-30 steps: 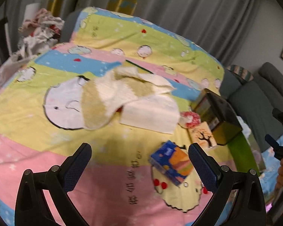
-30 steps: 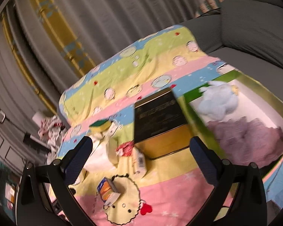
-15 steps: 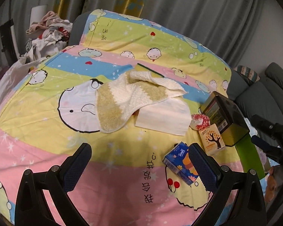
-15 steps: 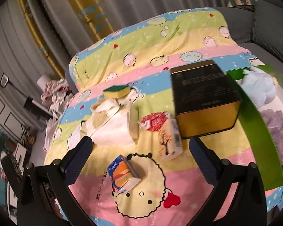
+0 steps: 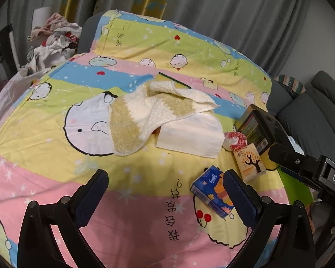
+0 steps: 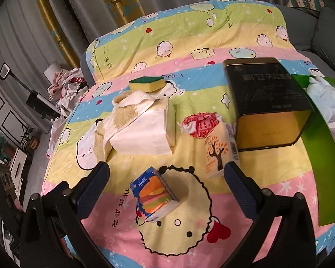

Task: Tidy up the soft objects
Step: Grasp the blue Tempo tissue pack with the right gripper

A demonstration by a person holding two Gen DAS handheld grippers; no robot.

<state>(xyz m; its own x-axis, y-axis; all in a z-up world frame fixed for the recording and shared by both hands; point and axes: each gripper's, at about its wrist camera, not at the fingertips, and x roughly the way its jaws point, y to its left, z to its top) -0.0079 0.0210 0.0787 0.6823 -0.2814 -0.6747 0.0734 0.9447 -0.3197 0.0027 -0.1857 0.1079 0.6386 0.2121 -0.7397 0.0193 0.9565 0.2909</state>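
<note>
A cream and tan towel (image 5: 154, 109) lies crumpled on the cartoon-print sheet (image 5: 55, 156), partly over a white tissue pack (image 5: 189, 138). The towel (image 6: 127, 111) and the pack (image 6: 145, 134) also show in the right wrist view. A yellow and green sponge (image 6: 148, 83) lies behind them. A blue tissue packet (image 6: 154, 197) lies near, below my right gripper (image 6: 167, 189), which is open and empty. An orange tree-print packet (image 6: 218, 154) and a red-and-white bundle (image 6: 199, 124) lie to its right. My left gripper (image 5: 165, 198) is open and empty, above the sheet.
A black and gold tin (image 6: 268, 102) stands at the right. A green bin (image 6: 319, 156) beside it holds a pale blue plush (image 6: 323, 98) and something purple. A clothes pile (image 5: 53, 38) sits at the far left. A grey sofa (image 5: 312, 116) is at the right.
Both grippers have swung round, the right one leftward from the green bin to the blue packet. The right gripper's body has come into the left view at the right. Nothing was grasped.
</note>
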